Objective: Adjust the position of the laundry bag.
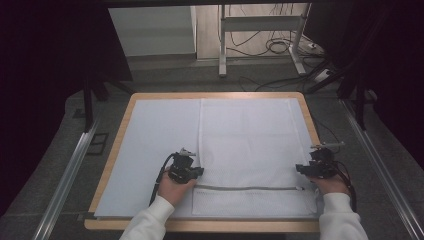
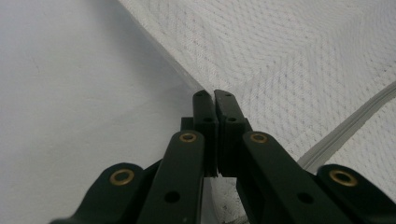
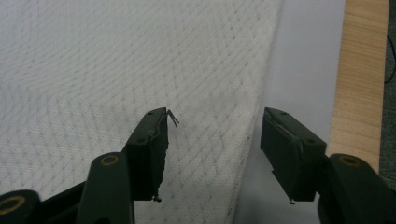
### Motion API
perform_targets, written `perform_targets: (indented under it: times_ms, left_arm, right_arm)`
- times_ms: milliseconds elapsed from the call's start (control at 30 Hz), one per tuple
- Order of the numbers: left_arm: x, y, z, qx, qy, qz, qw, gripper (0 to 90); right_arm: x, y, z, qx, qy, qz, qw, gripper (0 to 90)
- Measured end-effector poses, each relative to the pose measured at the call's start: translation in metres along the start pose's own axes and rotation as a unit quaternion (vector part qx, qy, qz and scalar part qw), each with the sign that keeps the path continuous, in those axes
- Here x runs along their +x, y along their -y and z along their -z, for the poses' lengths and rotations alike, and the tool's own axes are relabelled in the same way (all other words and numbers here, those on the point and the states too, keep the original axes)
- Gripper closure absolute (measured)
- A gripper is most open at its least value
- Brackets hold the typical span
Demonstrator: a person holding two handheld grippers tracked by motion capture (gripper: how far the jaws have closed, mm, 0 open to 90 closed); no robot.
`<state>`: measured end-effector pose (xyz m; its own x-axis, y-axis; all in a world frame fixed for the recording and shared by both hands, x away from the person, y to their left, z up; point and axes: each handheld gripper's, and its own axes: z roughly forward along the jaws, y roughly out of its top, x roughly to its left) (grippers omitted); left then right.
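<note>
While left tool point(image 2: 214, 95) pinches mesh bag point(image 2: 299, 60) edge, right tool point(image 3: 215, 135) gapes, zipper point(image 1: 247, 188) overhead.

**Materials and surface finish**

Your work surface is a table point(image 1: 306, 107) with a light wood rim, grain visible, matt. A smooth, matt, pale sheet point(image 1: 150, 135) covers it. On this lies a white mesh bag point(image 1: 247, 135) of knitted cloth with a fine, dimpled texture; its zipper point(image 1: 247, 188) reads as a duller grey band. Your left gripper point(image 2: 213, 94) and right gripper point(image 3: 214, 125) have matt black plastic jaws with brass-coloured, glossy metal rivets. Your sleeves point(image 1: 150, 225) are soft white cloth.
</note>
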<state>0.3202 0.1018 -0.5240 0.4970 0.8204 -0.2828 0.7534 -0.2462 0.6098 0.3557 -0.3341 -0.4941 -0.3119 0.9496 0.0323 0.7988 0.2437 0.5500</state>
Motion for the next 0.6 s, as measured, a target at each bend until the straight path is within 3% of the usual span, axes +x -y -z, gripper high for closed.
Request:
perform_targets:
  times_ms: [233, 333, 467, 600]
  left_arm:
    - [-0.0002, -0.0002, 0.0002, 0.0, 0.0, -0.002, 1.0, 88.7]
    - [-0.0001, -0.0003, 0.0005, 0.0, 0.0, -0.003, 1.0, 88.7]
    - [-0.0001, -0.0002, 0.0007, 0.0, 0.001, -0.003, 1.0, 88.7]
    - [-0.0003, -0.0003, 0.0006, 0.0, 0.001, -0.004, 1.0, 88.8]
  right_arm:
    - [0.0052, 0.0006, -0.0052, 0.022, 0.017, 0.015, 0.9995, 52.6]
    - [0.0042, 0.0001, -0.0048, 0.022, 0.019, 0.009, 0.9995, 54.9]
    - [0.0019, 0.0005, -0.0051, 0.022, 0.029, 0.007, 0.9993, 45.5]
    - [0.0005, 0.001, -0.0051, 0.021, 0.027, 0.001, 0.9994, 46.3]
